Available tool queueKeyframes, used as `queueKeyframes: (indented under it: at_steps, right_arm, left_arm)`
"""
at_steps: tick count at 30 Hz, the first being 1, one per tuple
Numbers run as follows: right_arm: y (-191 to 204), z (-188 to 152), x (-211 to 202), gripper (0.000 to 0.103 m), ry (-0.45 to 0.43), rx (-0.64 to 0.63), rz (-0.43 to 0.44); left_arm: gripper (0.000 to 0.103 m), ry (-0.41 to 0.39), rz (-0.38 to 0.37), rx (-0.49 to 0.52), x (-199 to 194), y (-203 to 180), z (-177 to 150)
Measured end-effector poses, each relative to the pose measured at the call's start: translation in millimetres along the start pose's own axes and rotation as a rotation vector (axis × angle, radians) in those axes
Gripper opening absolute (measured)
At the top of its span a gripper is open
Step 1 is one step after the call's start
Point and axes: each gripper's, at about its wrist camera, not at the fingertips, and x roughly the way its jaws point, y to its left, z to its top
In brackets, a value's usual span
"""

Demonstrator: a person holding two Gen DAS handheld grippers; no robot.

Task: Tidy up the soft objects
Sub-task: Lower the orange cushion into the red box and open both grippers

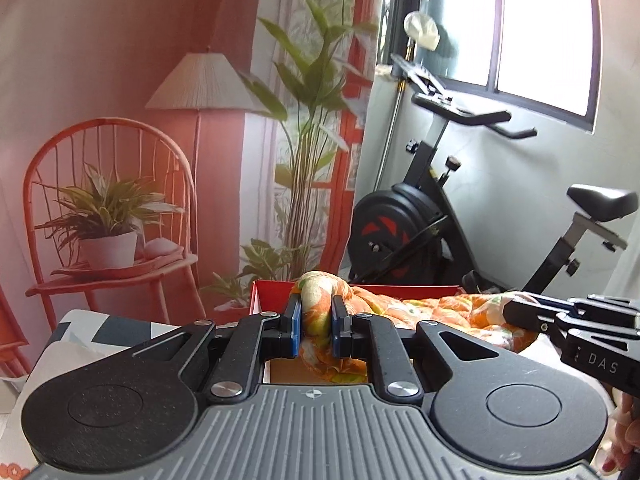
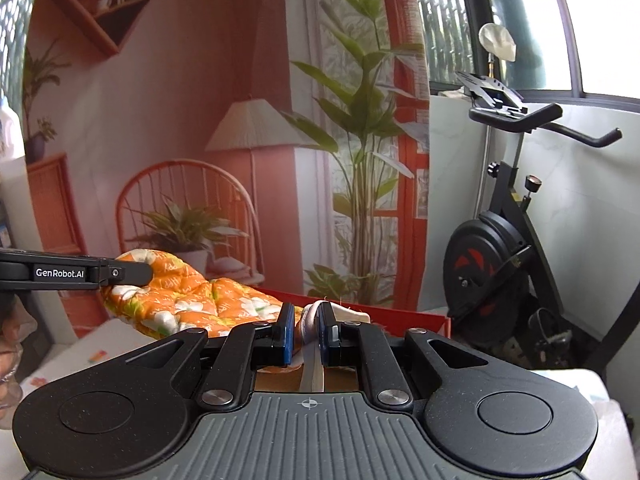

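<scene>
Orange floral quilted cloth (image 1: 460, 312) stretched between both grippers, lifted over a red-walled box (image 1: 272, 296) with a brown cardboard floor; "DAS" readable in pale letters on the side of the right gripper (image 1: 516, 312) where it enters the left wrist view from the right; "GenRobot.AI" printed in white on the arm of the left gripper (image 2: 136, 274) where it enters the right wrist view from the left; no other writing legible. Left gripper's blue-padded fingers (image 1: 294, 326) nearly closed, pinching a bunched, rolled end of the cloth, the fabric bulging above the pads and hanging below them into the box. Right gripper's fingers (image 2: 286, 334) closed tight on a thin pale edge strip of the same cloth, a whitish band trailing down between the pads. From the right wrist view, cloth sagging in a shallow arc from the left gripper's tip down to the right fingers, white flowers and green leaves showing on the orange ground. Behind the box: a printed backdrop (image 1: 120, 80) picturing an orange chair, potted plants and a floor lamp; beside it a black exercise bike (image 1: 440, 208) with red flywheel markings, below a window (image 1: 540, 40). Patterned grey-and-white cushion (image 1: 80, 336) at lower left of the left wrist view; part of a person's hand (image 1: 624, 440) at lower right edge.
</scene>
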Motion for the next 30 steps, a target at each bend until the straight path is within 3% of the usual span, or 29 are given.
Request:
queueKeyframes:
  at_steps: [9, 13, 19, 22, 26, 30]
  right_arm:
    - [-24, -2, 78, 0.011, 0.157, -0.024, 0.001]
    - [-30, -12, 104, 0.011, 0.235, -0.027, 0.012]
    - [-31, -21, 132, 0.012, 0.342, -0.015, -0.002]
    - [-29, -25, 138, 0.014, 0.383, -0.018, -0.024]
    - [-32, -30, 136, 0.025, 0.396, 0.012, -0.048]
    - [-33, -33, 122, 0.029, 0.376, 0.03, -0.046]
  left_arm:
    - [0.015, 0.142, 0.026, 0.02, 77, 4, 8]
    - [0.016, 0.226, 0.046, 0.088, 104, 0, 4]
    - [0.016, 0.304, 0.04, 0.129, 128, 3, -1]
    - [0.023, 0.33, 0.04, 0.137, 135, 5, -2]
    - [0.049, 0.327, 0.052, 0.153, 132, 5, -4]
    - [0.052, 0.312, 0.048, 0.172, 117, 7, -6]
